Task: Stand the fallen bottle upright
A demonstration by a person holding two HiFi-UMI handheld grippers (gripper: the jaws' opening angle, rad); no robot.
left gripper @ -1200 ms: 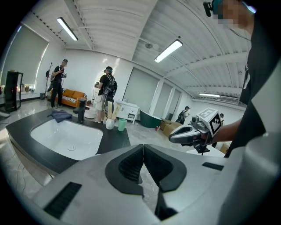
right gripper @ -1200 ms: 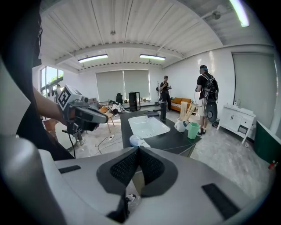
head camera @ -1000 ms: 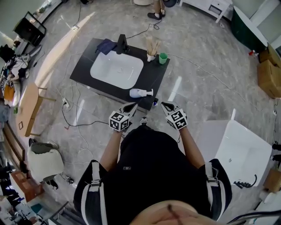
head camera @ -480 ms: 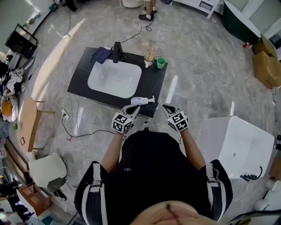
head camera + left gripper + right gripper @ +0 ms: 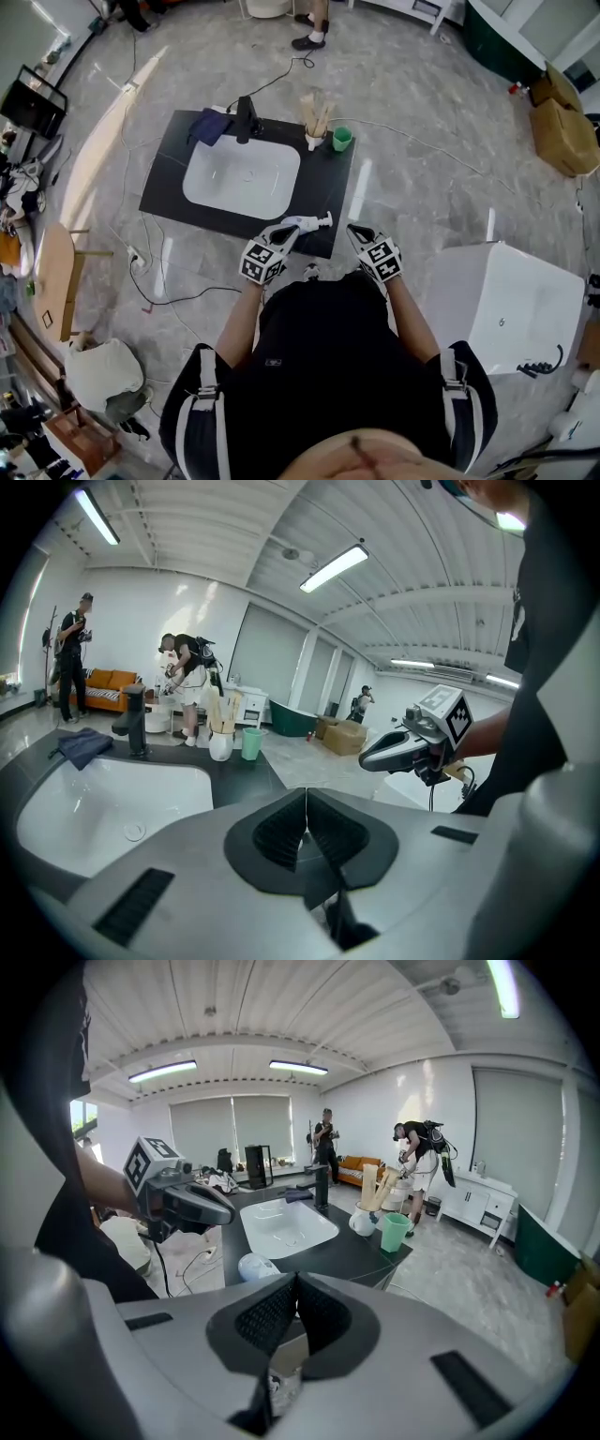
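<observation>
Black counter (image 5: pixel 178 169) carries a white sink basin (image 5: pixel 242 176); only its drain fitting shows inside it. At the back edge stands a black faucet (image 5: pixel 245 117), with a dark blue cloth (image 5: pixel 208 127) bunched just to its left. At the back right corner a white cup (image 5: pixel 314 141) holds a bundle of pale wooden sticks (image 5: pixel 315 108) standing upright. A green cup (image 5: pixel 342 139) is just beside it, and its contents cannot be made out. The white pump bottle (image 5: pixel 305 223) lies on its side at the counter's near edge, nozzle toward the right, between the basin and the edge. Any print on it is too small to read. The left gripper (image 5: pixel 287 228) sits just beside the bottle's base end, jaws pressed together with nothing between them. The right gripper (image 5: pixel 353 230) is near the counter's front right corner, apart from the bottle, its pads likewise meeting and empty. Each gripper's cube bears black-and-white square markers, with no lettering legible. Off to the right, on the grey marbled floor (image 5: pixel 422 178), are a large white tub (image 5: pixel 506 309) and cardboard boxes (image 5: pixel 562 131), closed.
</observation>
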